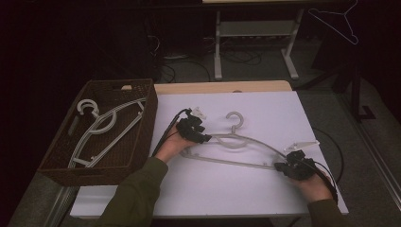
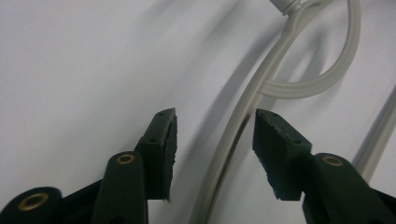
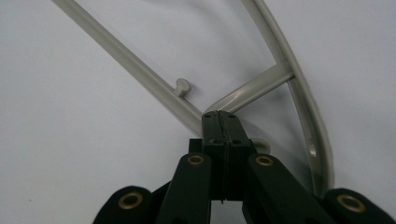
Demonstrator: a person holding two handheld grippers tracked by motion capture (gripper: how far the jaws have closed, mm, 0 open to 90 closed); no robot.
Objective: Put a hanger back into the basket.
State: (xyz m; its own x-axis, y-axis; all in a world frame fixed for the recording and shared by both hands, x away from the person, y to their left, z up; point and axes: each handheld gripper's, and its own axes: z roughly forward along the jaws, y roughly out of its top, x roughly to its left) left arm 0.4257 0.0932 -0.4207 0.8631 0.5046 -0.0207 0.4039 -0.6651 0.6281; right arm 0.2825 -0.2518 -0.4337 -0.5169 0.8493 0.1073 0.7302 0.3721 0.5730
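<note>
Hands low: right gripper (image 1: 283,166) clamps hanger (image 1: 246,142), left gripper (image 1: 204,138) straddles it.

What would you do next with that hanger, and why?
Probably close the left gripper on the hanger: its upper arm runs between the open fingers, untouched. The right gripper already pinches the other end, so both ends could then lift together.

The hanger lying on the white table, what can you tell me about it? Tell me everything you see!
The hanger is pale grey and looks like plastic, with a round hook on top, two curved shoulders, a straight bottom bar and little pegs. It lies flat on the white table, hook pointing away from the person. The right gripper is shut at its right end, where the bar meets the shoulder, seemingly pinching it. The left gripper is open, its pads on either side of the left shoulder near the hook, not pressing.
</note>
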